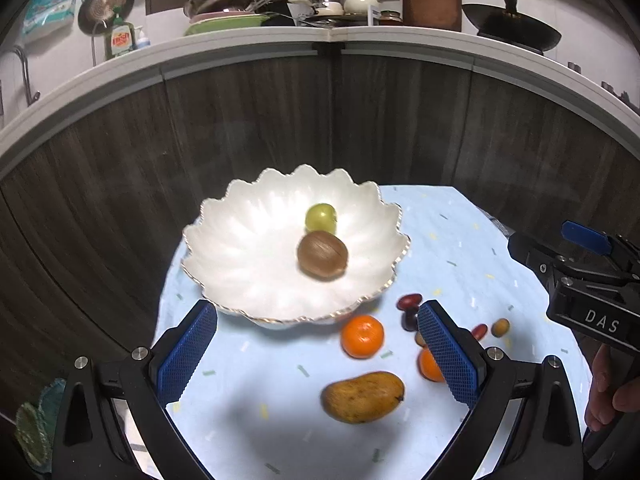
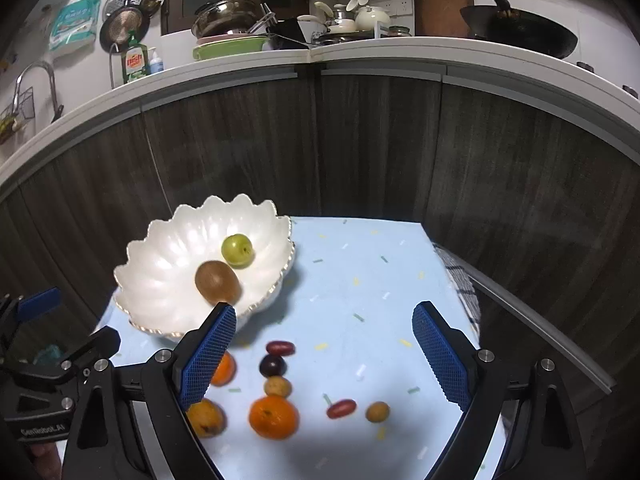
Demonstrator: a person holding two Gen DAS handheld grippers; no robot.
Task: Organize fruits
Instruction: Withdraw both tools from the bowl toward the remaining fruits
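Note:
A white scalloped bowl [image 1: 240, 272] [image 2: 160, 280] stands on the pale blue cloth and holds a green fruit [image 1: 321, 218] [image 2: 237, 250] and a brown kiwi [image 1: 322, 254] [image 2: 216, 282]. In front of it lie a tangerine [image 1: 362, 337], a yellow mango [image 1: 363, 397] [image 2: 205, 417], a second tangerine [image 2: 273, 417], red grapes [image 2: 280, 347], a dark plum [image 2: 272, 366] and small brownish fruits [image 2: 377, 411]. My left gripper [image 1: 316, 356] hovers open above the mango and first tangerine, empty. Over the loose fruit my right gripper [image 2: 324, 356] is open and empty too.
The small table [image 2: 360, 264] ends close behind the bowl, against dark wood cabinet fronts [image 1: 320, 120]. A checked towel [image 2: 460, 284] hangs at its right edge. The counter above holds dishes, pots and a wok [image 2: 520, 36]. A hand [image 1: 608, 392] holds the right gripper.

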